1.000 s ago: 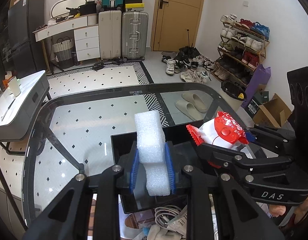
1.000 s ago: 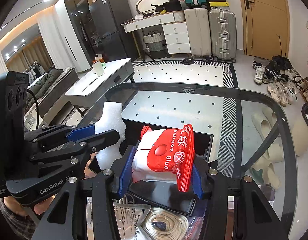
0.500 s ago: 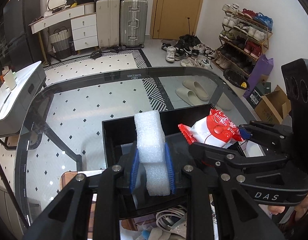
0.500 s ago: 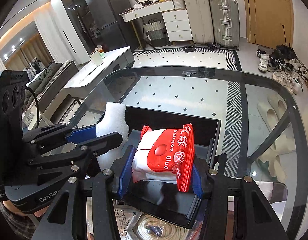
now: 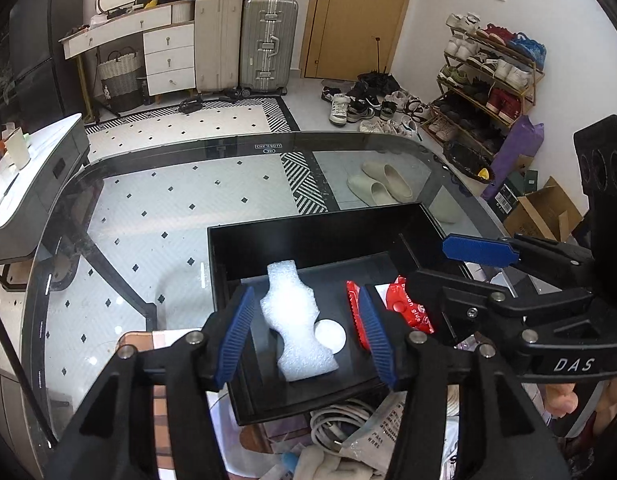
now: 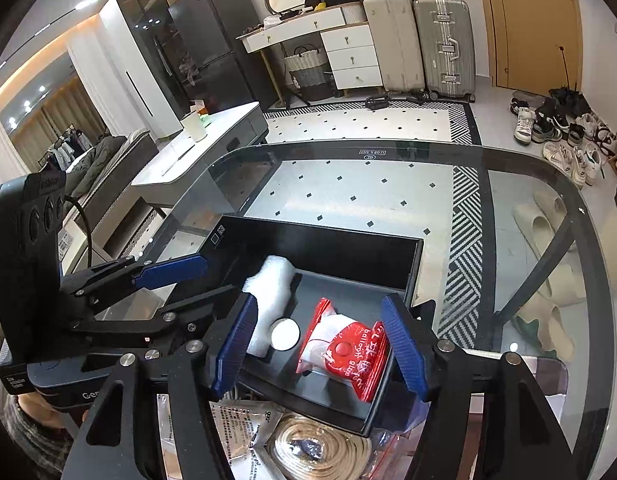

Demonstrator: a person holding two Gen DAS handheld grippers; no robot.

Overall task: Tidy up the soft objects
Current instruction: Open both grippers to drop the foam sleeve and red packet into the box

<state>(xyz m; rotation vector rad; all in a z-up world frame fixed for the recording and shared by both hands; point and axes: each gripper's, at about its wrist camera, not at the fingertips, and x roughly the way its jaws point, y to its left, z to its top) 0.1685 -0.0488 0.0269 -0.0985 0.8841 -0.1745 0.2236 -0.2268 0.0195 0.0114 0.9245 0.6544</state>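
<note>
A white foam piece (image 5: pixel 296 320) lies in the black box (image 5: pixel 308 240), with a small white round disc (image 5: pixel 329 335) beside it. My left gripper (image 5: pixel 304 340) is open and empty just above the foam. A red and white balloon glue packet (image 6: pixel 344 354) lies in the right part of the same box (image 6: pixel 320 246). My right gripper (image 6: pixel 320 344) is open and empty above the packet. The foam (image 6: pixel 268 288) and the disc (image 6: pixel 284 334) also show in the right wrist view. The packet (image 5: pixel 408 308) shows partly in the left wrist view.
The box stands on a glass table (image 5: pixel 168 200). Near its front edge lie coiled cable (image 6: pixel 320 448), plastic bags with printed paper (image 6: pixel 244 420) and white cable (image 5: pixel 332 424). Slippers (image 5: pixel 382 188) show through the glass.
Both grippers have opened. The foam piece and the glue packet have dropped from the jaws into the black box. Both grippers have moved forward over the box.
</note>
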